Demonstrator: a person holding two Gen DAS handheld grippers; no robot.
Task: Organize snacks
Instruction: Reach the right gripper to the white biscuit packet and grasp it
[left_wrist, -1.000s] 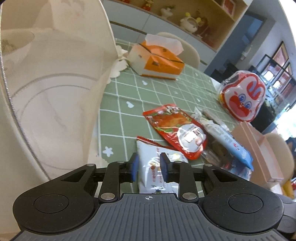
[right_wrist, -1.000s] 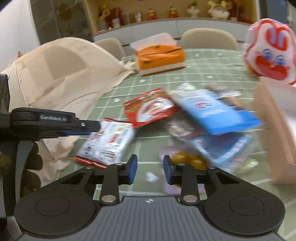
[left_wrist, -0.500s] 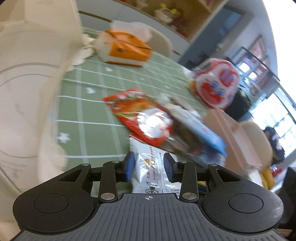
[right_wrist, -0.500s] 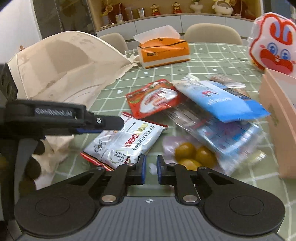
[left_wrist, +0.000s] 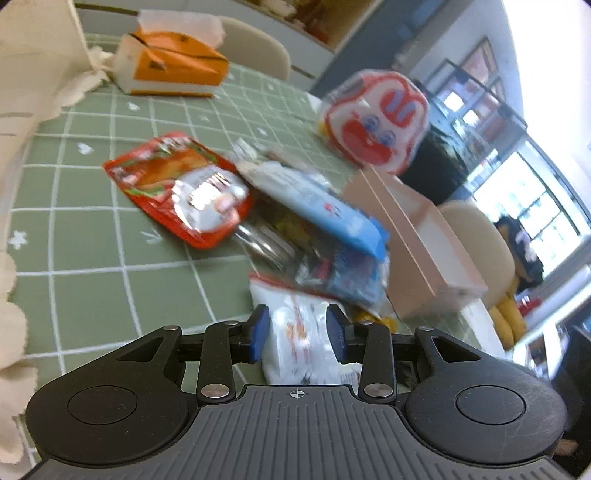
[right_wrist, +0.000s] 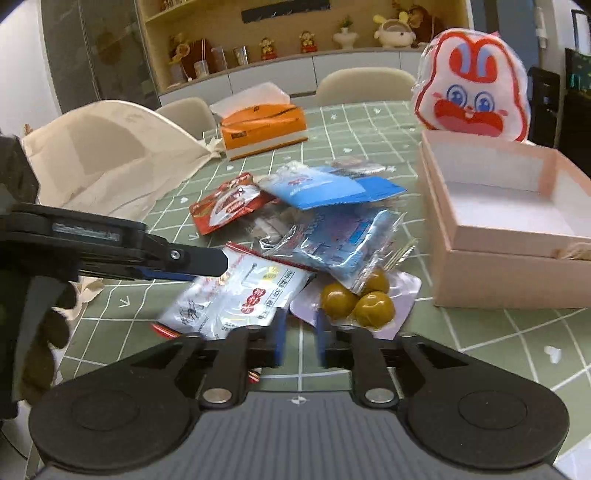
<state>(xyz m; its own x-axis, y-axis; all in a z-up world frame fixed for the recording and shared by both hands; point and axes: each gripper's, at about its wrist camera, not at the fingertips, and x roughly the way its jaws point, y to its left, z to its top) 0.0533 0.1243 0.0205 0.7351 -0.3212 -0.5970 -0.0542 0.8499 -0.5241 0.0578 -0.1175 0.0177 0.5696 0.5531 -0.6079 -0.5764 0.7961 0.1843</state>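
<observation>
Snacks (right_wrist: 325, 229) lie heaped on our green checked table (right_wrist: 498, 332) beside the pink box (right_wrist: 491, 236). Our left gripper (left_wrist: 298, 334) straddles the white packet (left_wrist: 306, 343), jaws spread; our right gripper (right_wrist: 298, 338), just opening, holds nothing.

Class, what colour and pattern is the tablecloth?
Green with a white grid, on the tablecloth; clearest in the right wrist view.

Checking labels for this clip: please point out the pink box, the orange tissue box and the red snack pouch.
pink box (right_wrist: 491, 229): right wrist view, near rim.
orange tissue box (right_wrist: 264, 127): right wrist view, front face.
red snack pouch (left_wrist: 177, 184): left wrist view, middle of the pouch.
</observation>
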